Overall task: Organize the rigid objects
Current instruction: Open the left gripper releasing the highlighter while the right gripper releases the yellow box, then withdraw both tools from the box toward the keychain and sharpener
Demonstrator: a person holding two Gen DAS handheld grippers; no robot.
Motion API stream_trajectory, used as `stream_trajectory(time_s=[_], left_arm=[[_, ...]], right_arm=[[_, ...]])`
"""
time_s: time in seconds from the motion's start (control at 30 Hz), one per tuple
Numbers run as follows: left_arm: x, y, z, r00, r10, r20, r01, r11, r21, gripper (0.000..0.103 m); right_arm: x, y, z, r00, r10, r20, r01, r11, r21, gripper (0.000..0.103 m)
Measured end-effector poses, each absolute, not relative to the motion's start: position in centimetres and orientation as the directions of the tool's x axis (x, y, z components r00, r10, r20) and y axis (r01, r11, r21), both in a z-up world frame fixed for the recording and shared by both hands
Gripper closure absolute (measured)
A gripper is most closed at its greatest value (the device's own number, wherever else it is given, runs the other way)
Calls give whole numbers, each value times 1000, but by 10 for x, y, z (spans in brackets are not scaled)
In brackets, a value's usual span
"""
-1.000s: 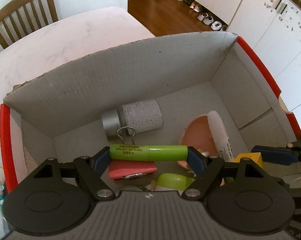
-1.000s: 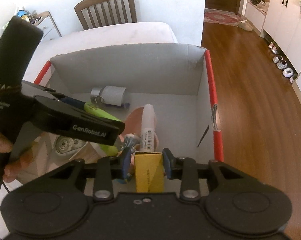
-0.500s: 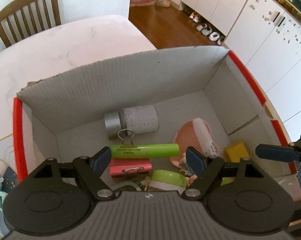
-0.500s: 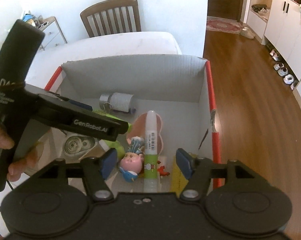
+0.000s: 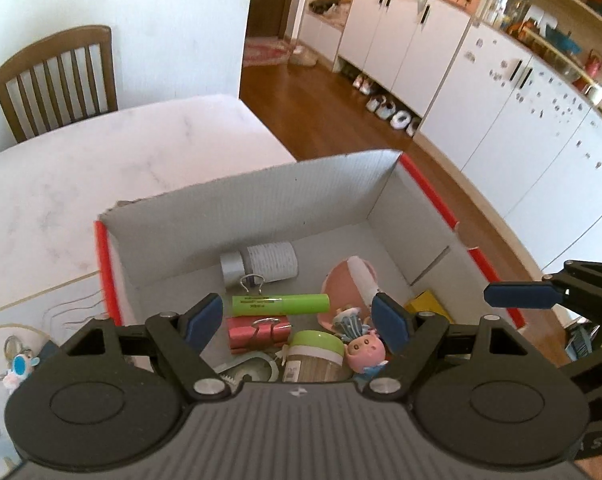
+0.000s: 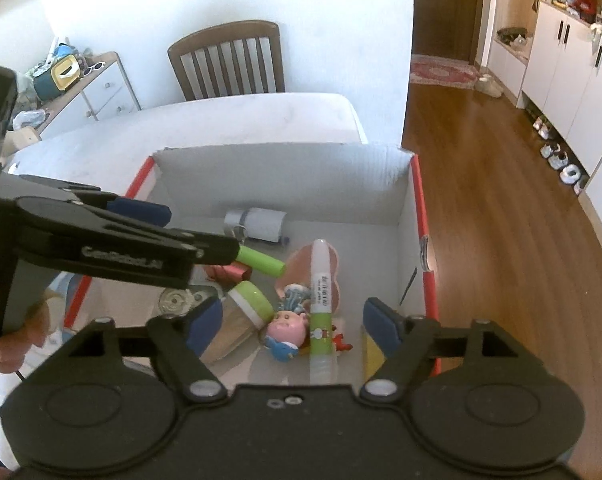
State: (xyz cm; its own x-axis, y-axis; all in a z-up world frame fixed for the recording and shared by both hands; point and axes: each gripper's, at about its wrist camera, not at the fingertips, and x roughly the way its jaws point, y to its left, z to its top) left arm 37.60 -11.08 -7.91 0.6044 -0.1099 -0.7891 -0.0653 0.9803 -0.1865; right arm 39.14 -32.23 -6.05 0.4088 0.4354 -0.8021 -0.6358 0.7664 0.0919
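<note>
Beyond my white table I see a wooden chair, white cupboards and shoes on the wood floor.

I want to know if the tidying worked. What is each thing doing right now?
Left gripper: open, empty.
Right gripper: open, jaws just opened, empty.
Cardboard box: open on top.
Green tube: lying in the box.
Yellow box: lying in the box.
Binder clip: lying flat.

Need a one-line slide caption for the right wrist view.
Right hand-held gripper open above the cardboard box, with the yellow box lying inside.
</note>
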Motion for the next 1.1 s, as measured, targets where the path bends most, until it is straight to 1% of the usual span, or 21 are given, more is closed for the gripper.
stream_trajectory(time_s=[0.13,0.23,0.3,0.37,0.63,0.97,1.1], left_arm=[[358,-103,-67,634,-117,-764,-57,979,-197,21],[344,-95,-59,652,-121,-749,-49,978,-200,21],[335,-89,-55,662,-125,-739,-44,978,-205,19],[327,-82,-53,670,-133,-730,-40,976,-215,19],[293,-46,-48,685,-134,-716,-45,973,-225,19],[256,1,-44,706,-127,-697,-41,975,-220,19],[245,19,-46,703,-146,-696,-23,973,-228,18]], right_arm=[[380,-321,-51,429,438,-790,-623,776,92,19],[370,-318,-46,445,440,-780,-618,781,87,17],[364,-314,-42,457,441,-773,-615,784,83,15],[357,-311,-39,468,447,-762,-612,786,86,11],[325,-286,-30,495,493,-715,-621,777,106,3],[286,-233,-31,483,525,-701,-652,750,112,2],[272,-212,-34,476,532,-700,-668,737,105,2]])
